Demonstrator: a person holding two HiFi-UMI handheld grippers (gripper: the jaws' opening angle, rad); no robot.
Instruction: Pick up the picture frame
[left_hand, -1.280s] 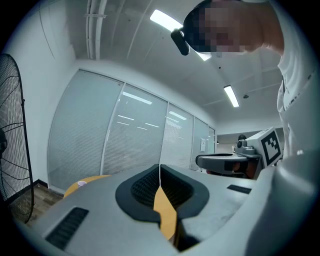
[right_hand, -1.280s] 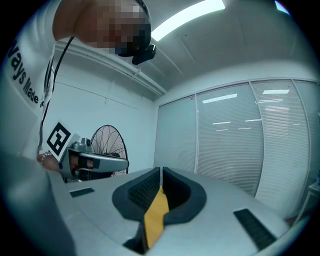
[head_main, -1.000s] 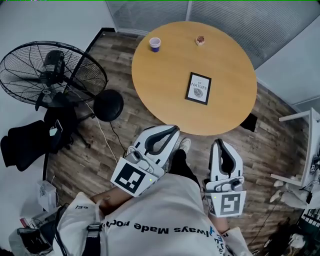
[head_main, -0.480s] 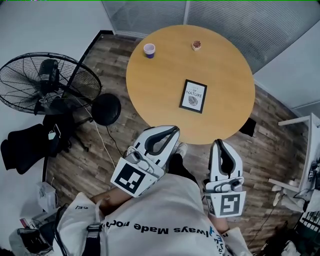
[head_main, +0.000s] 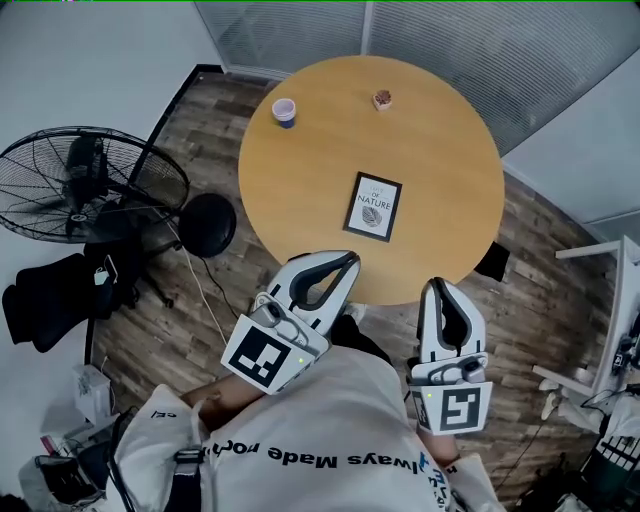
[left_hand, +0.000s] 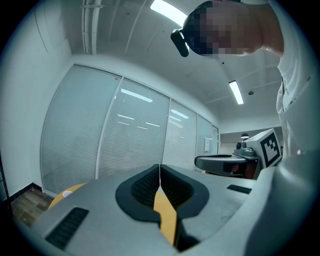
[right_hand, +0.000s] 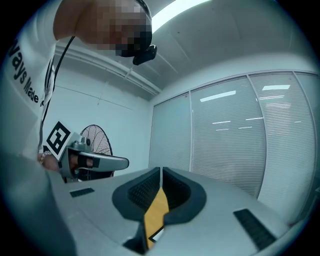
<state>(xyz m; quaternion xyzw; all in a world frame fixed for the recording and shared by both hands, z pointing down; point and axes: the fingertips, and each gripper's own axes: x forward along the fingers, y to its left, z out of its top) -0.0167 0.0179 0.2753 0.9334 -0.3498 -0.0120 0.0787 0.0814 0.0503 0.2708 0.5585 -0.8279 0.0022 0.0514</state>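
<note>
At the far left stands your black floor fan (head_main: 90, 185), with a round black stool (head_main: 205, 225) just to its right on the wood floor. Next comes the round wooden surface (head_main: 300, 190); a small purple-rimmed cup (head_main: 285, 111) sits near its far left edge. Your left tongs (head_main: 345, 260) hang near you, just short of the surface's near edge, clenched with the tips pressed together and nothing between them (left_hand: 159, 172). The picture frame (head_main: 373, 206) lies flat around the middle of the surface, well apart from both tongs; its black border holds a white print where you can read "OF NATURE" above a leaf drawing. A small brown object (head_main: 382, 99) sits at the far side, too small to make out. Your right tongs (head_main: 437, 287) are likewise clenched on nothing (right_hand: 161, 175), held near you off the surface. Your shirt (head_main: 340, 440) shows the words "ways Made"
</note>
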